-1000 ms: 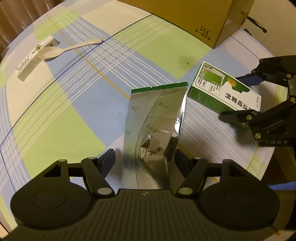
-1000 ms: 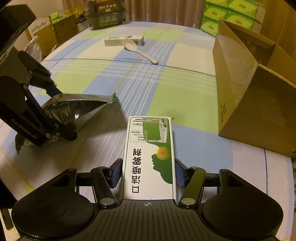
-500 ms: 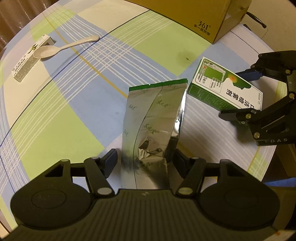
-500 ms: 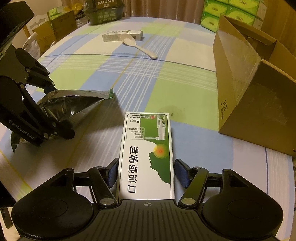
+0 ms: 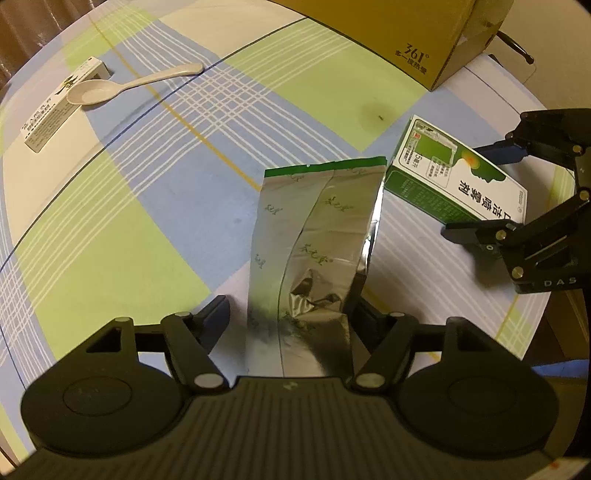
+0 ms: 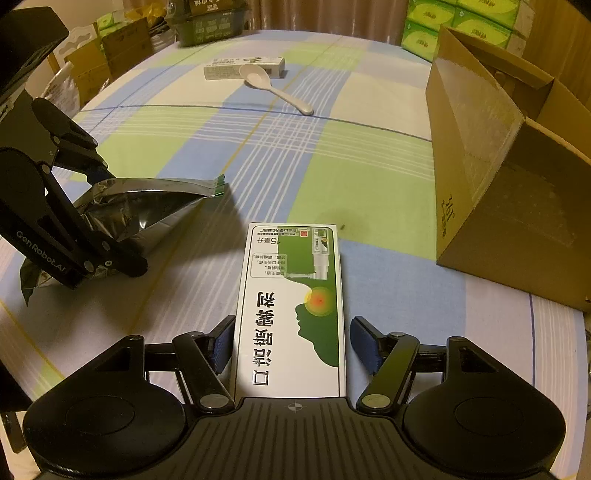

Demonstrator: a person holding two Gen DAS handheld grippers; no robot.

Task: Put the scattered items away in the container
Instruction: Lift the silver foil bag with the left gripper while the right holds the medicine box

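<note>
Left wrist view: the left gripper (image 5: 291,317) points steeply down at a table covered by a checked cloth (image 5: 122,229) of blue, green and cream. Its jaws are opening, spread on either side of a silver foil pouch (image 5: 317,236) with a green top edge. The pouch lies flat between them and runs toward 12 o'clock. The left finger stands clear of the foil; whether the right finger touches it cannot be told. At 2 o'clock from the pouch, just beside its top corner, lies a green-and-white spray box (image 5: 454,184). The right gripper (image 5: 476,192) straddles the box's far end at 3 o'clock. A white spoon (image 5: 129,83) lies at 10 o'clock, its bowl touching a small white carton (image 5: 59,107). The cardboard box (image 5: 399,29), the container, stands at 1 o'clock, well apart from the pouch.

Right wrist view: the right gripper (image 6: 291,345) has its jaws spread around the spray box (image 6: 295,306), which lies lengthwise toward 12 o'clock. A gap shows at the right pad; the left pad is close against the box edge. The left gripper (image 6: 99,218) stands over the foil pouch (image 6: 147,206) at 9 o'clock. The cardboard box (image 6: 491,192) stands open at 2 o'clock, near the spray box but apart from it. The spoon (image 6: 273,88) and white carton (image 6: 236,68) lie at 12 o'clock, far up the cloth (image 6: 351,177).
</note>
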